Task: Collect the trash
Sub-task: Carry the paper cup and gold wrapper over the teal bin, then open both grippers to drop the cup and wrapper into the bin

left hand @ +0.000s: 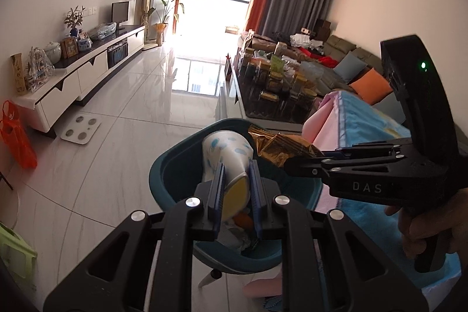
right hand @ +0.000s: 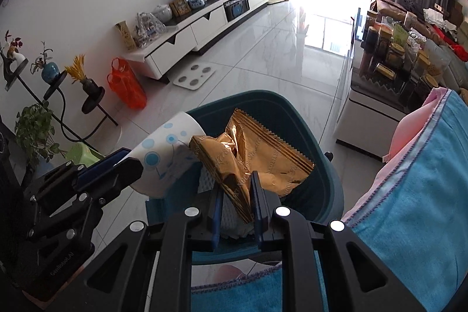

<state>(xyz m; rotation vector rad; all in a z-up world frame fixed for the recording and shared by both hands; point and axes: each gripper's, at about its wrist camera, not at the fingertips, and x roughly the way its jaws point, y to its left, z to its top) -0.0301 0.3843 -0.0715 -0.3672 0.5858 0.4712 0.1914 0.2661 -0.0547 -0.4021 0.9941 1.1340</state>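
Observation:
A teal trash bin (left hand: pixel 163 171) (right hand: pixel 327 165) stands on the floor below both grippers, with crumpled paper and an orange scrap inside. My left gripper (left hand: pixel 237 168) is shut on a white paper cup with blue dots (left hand: pixel 226 154), held over the bin; the cup also shows in the right wrist view (right hand: pixel 163 154). My right gripper (right hand: pixel 236 186) is shut on a crumpled gold snack wrapper (right hand: pixel 248 154), held over the bin's mouth. The wrapper (left hand: pixel 280 146) and the right gripper's body show at the right of the left wrist view.
A table edge covered in blue and pink cloth (right hand: pixel 409 195) is at the right, close to the bin. A coffee table crowded with jars (left hand: pixel 280 84) stands beyond. A white TV cabinet (left hand: pixel 84 72), a bathroom scale (left hand: pixel 81 130) and an orange bag (left hand: pixel 16 136) are at the left.

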